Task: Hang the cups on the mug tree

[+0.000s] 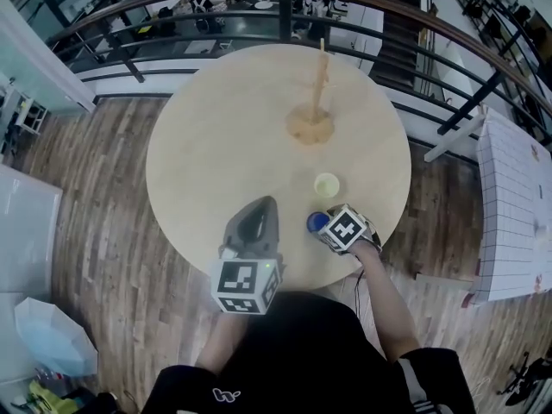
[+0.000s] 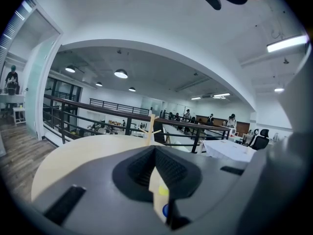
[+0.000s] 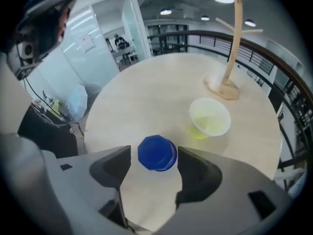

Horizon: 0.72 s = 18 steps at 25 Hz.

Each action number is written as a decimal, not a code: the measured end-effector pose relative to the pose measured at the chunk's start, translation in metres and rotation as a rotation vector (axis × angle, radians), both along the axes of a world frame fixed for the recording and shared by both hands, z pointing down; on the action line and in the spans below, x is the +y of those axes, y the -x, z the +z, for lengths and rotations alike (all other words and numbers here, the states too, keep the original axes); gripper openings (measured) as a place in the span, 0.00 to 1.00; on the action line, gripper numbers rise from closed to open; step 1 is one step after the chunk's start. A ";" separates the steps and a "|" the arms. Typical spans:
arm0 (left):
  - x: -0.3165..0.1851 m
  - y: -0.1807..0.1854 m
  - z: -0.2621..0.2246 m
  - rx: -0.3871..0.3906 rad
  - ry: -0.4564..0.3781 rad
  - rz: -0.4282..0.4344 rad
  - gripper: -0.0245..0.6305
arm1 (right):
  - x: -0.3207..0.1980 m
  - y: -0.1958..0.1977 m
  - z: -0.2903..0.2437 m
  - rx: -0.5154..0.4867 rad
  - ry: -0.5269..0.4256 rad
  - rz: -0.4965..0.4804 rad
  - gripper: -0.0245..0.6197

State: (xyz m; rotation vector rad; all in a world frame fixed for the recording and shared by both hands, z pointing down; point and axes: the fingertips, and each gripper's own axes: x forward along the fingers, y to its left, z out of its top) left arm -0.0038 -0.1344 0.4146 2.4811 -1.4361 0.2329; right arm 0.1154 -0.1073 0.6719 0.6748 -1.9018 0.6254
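Note:
A wooden mug tree (image 1: 320, 80) stands bare on the far side of the round table (image 1: 216, 145); it also shows in the right gripper view (image 3: 234, 43). A pale yellow cup (image 1: 327, 185) (image 3: 209, 118) stands upright between the mug tree and me. Near the table's front edge is a blue cup (image 1: 316, 222) (image 3: 157, 153). My right gripper (image 1: 324, 227) (image 3: 154, 154) points steeply down at it, open, with the cup between the jaws and a gap on its left side. My left gripper (image 1: 268, 202) (image 2: 154, 150) is shut and empty, left of the blue cup.
A dark metal railing (image 1: 285, 11) curves behind the table, with a drop to a lower floor beyond. A white gridded table (image 1: 517, 205) stands at the right. At the lower left a pale plastic bag (image 1: 47, 335) lies on the wooden floor.

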 end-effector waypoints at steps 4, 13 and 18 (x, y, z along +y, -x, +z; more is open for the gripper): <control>-0.001 0.003 0.002 0.004 0.000 -0.004 0.04 | 0.006 -0.002 0.016 0.076 0.080 0.034 0.43; 0.000 0.002 0.003 0.009 0.004 -0.003 0.04 | -0.009 0.003 0.009 0.047 -0.005 0.050 0.42; -0.002 0.004 0.005 0.015 0.014 -0.002 0.04 | -0.025 0.014 -0.043 -0.173 -0.170 0.144 0.42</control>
